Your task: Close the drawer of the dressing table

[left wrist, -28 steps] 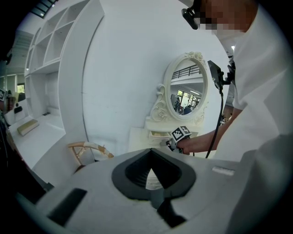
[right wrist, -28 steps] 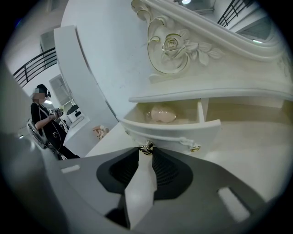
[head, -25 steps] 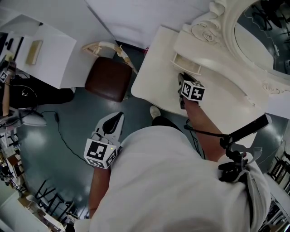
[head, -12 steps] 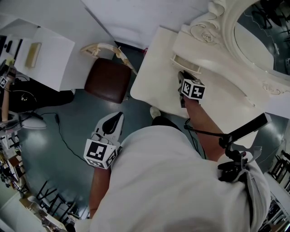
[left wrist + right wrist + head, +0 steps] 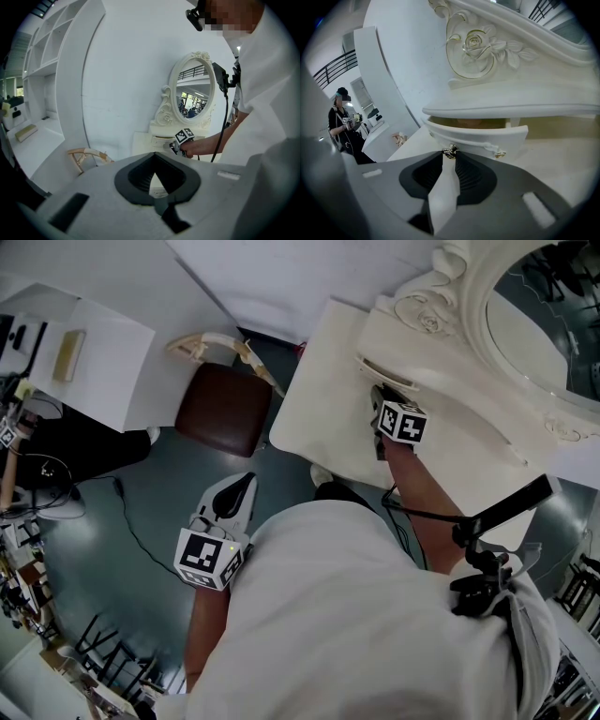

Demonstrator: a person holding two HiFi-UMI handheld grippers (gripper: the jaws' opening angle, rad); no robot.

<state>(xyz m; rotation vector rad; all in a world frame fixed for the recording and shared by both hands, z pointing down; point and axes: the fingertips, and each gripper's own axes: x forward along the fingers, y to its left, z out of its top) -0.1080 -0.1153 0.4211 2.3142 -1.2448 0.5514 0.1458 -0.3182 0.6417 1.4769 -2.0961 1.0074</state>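
You were in the middle of the closing step. The drawer (image 5: 478, 137) was not shut yet. It sat on top of the dressing table (image 5: 314, 418), at the far side, tucked under the base of the mirror (image 5: 553, 315). It stuck out a little toward you, and a dark slot of its inside showed above its front.

Your right gripper (image 5: 450, 157) was clenched on the left knob (image 5: 450, 151) of the drawer front, with the small gold knob pinched right at the tips of its jaws. The other knob (image 5: 500, 153) sat free, further right.

The drawer was a wide, low box. Its long side ran left to right along the mirror base. Its front faced you, on the near side, and it could only slide near and far.

Your next move, as I judge it, was a straight push away from you until the front sat flush under the base. A crooked push on just the left knob could twist the drawer and jam it, so steady and square was the way to go.

Your left gripper (image 5: 153, 155) did no work. Its jaws were closed together with nothing in them, and it hung low on your left over the floor (image 5: 141, 512), well apart from the table.
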